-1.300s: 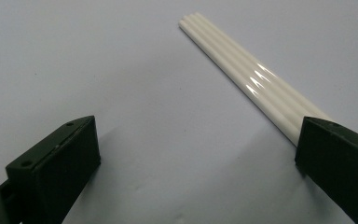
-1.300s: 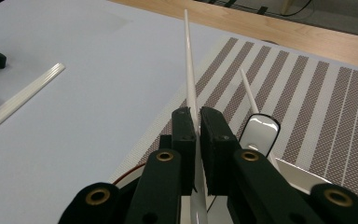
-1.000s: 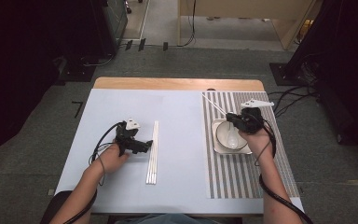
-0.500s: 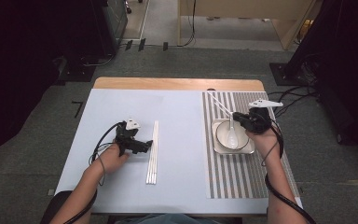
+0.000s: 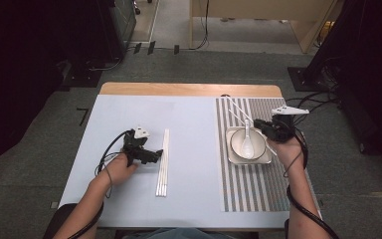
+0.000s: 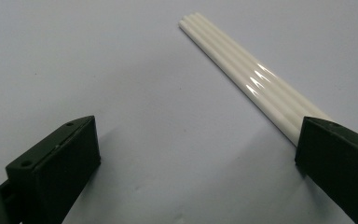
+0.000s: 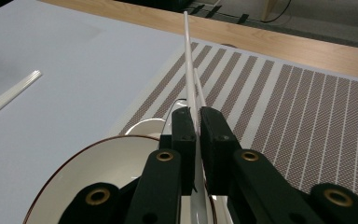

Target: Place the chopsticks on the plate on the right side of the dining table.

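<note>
My right gripper (image 5: 259, 125) is shut on a pair of thin white chopsticks (image 5: 236, 108) just above the right rim of a white bowl (image 5: 236, 147). In the right gripper view the black jaws of the right gripper (image 7: 196, 112) pinch the chopsticks (image 7: 189, 65), which point away over the striped placemat (image 7: 307, 107). A white spoon (image 5: 247, 142) lies in the bowl. My left gripper (image 5: 155, 155) rests open on the pale blue mat beside a bundle of white chopsticks (image 5: 162, 164). In the left gripper view the left gripper (image 6: 198, 123) stands wide, its right jaw next to the bundle (image 6: 242, 79).
The bowl sits on a square plate (image 5: 267, 158) on the brown-striped placemat (image 5: 258, 191) at the table's right. The pale blue mat (image 5: 124, 119) covers the left and middle. A wooden table edge (image 5: 189, 89) runs along the far side.
My right hand has shifted a little to the right with the chopsticks still in its jaws. The left hand and the bundle have stayed put.
</note>
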The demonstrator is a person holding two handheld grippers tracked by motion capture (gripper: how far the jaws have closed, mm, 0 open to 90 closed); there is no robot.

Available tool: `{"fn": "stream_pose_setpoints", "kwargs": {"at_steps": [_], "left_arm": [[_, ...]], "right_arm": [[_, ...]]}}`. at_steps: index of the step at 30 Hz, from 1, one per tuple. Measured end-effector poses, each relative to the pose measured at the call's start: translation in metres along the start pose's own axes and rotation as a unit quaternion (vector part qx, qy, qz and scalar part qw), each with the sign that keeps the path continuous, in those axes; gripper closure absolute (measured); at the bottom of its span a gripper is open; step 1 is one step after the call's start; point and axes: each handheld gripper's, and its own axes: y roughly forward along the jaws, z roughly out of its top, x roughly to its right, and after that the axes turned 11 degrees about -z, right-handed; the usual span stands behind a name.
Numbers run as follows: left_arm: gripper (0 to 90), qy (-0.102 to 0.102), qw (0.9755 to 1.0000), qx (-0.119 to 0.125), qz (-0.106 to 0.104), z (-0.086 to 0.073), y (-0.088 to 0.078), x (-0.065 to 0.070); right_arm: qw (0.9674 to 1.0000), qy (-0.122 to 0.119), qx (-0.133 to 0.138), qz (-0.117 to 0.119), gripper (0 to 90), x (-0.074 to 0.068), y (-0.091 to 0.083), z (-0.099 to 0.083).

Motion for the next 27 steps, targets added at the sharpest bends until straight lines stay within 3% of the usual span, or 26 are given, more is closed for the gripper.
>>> {"fn": "stream_pose_setpoints", "kwargs": {"at_steps": [21, 27], "left_arm": [[0.0, 0.000, 1.0000, 0.000, 0.000, 0.000, 0.000, 0.000], [0.0, 0.000, 1.0000, 0.000, 0.000, 0.000, 0.000, 0.000]], "right_arm": [[0.9998, 0.000, 0.000, -0.019, 85.3, 0.016, -0.006, -0.009], [0.9997, -0.012, -0.003, -0.023, 85.3, 0.020, -0.004, -0.015]]}}
